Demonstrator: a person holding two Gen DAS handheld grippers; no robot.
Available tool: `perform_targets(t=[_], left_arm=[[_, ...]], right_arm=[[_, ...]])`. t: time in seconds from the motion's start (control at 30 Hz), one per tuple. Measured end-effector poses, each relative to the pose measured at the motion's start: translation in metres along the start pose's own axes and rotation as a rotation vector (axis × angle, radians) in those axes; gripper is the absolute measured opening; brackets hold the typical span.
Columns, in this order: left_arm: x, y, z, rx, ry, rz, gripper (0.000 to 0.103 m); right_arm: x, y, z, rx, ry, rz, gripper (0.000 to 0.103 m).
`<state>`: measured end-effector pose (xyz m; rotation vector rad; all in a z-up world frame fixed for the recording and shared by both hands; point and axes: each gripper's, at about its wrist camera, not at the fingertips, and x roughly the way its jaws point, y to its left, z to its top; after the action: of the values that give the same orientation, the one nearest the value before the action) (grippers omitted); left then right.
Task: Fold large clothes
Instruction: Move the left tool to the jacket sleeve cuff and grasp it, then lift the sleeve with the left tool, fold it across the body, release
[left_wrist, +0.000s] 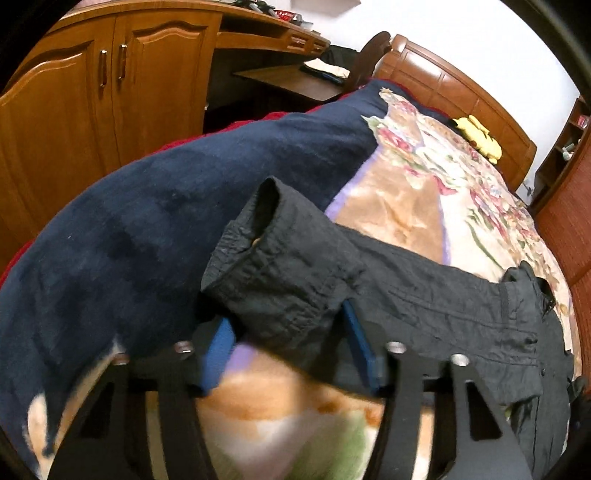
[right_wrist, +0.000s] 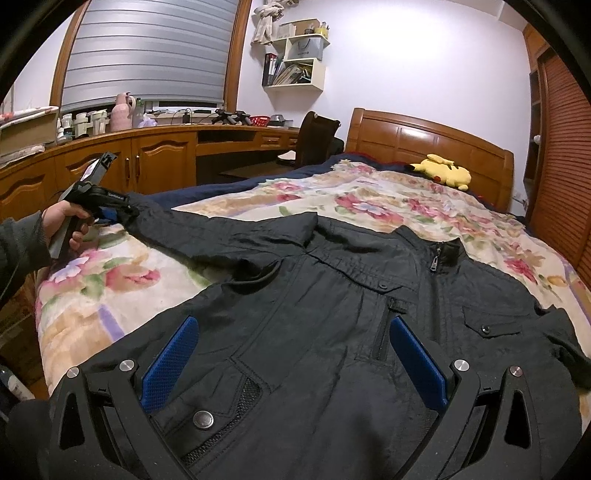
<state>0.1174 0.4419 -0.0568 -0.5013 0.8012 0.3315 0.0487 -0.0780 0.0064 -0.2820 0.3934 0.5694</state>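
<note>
A black jacket (right_wrist: 332, 314) lies front up on the floral blanket (right_wrist: 369, 199) of the bed, zipped, collar toward the headboard. Its left sleeve (left_wrist: 288, 266) stretches out toward the bed's edge. My left gripper (left_wrist: 291, 332) has its blue pads either side of the sleeve cuff, jaws partly apart around the fabric; it also shows in the right wrist view (right_wrist: 110, 206), held by a hand at the sleeve end. My right gripper (right_wrist: 291, 354) hovers open over the jacket's lower front, blue pads wide apart, holding nothing.
A navy blanket (left_wrist: 166, 221) covers the bed's left side. A yellow plush toy (right_wrist: 443, 171) lies by the wooden headboard (right_wrist: 424, 140). Wooden cabinets (left_wrist: 74, 103), a desk and a dark chair (right_wrist: 314, 136) stand left of the bed; a slatted wardrobe (right_wrist: 565, 166) on the right.
</note>
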Motion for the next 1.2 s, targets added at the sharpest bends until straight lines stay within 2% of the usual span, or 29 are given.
perform_targets(t=[0.03, 0.1, 0.2, 0.43, 0.57, 0.83, 1.0, 1.2], left_arm=[[0.001, -0.002, 0.002, 0.001, -0.002, -0.008, 0.041], [-0.001, -0.007, 0.004, 0.015, -0.015, -0.002, 0.022], [-0.01, -0.021, 0.007, 0.048, -0.04, 0.0, 0.013], [-0.053, -0.071, 0.012, 0.173, -0.138, -0.026, 0.009], [-0.077, -0.111, 0.008, 0.25, -0.179, -0.07, 0.008], [-0.111, -0.212, -0.019, 0.405, -0.213, -0.23, 0.006], [-0.127, -0.275, -0.048, 0.496, -0.201, -0.347, 0.006], [-0.143, -0.336, -0.087, 0.613, -0.18, -0.452, 0.006]], right_arm=[[0.001, -0.001, 0.001, 0.001, 0.0, 0.002, 0.103], [0.001, -0.001, 0.001, 0.002, 0.001, 0.004, 0.103], [0.001, -0.003, 0.001, 0.008, 0.0, 0.01, 0.103], [-0.006, -0.011, 0.002, 0.05, -0.002, 0.046, 0.103], [-0.011, -0.021, 0.003, 0.072, -0.001, 0.056, 0.103], [-0.023, -0.043, 0.003, 0.099, -0.01, 0.02, 0.103], [-0.028, -0.056, 0.001, 0.119, -0.014, -0.014, 0.103], [-0.034, -0.062, 0.0, 0.153, -0.014, -0.043, 0.103]])
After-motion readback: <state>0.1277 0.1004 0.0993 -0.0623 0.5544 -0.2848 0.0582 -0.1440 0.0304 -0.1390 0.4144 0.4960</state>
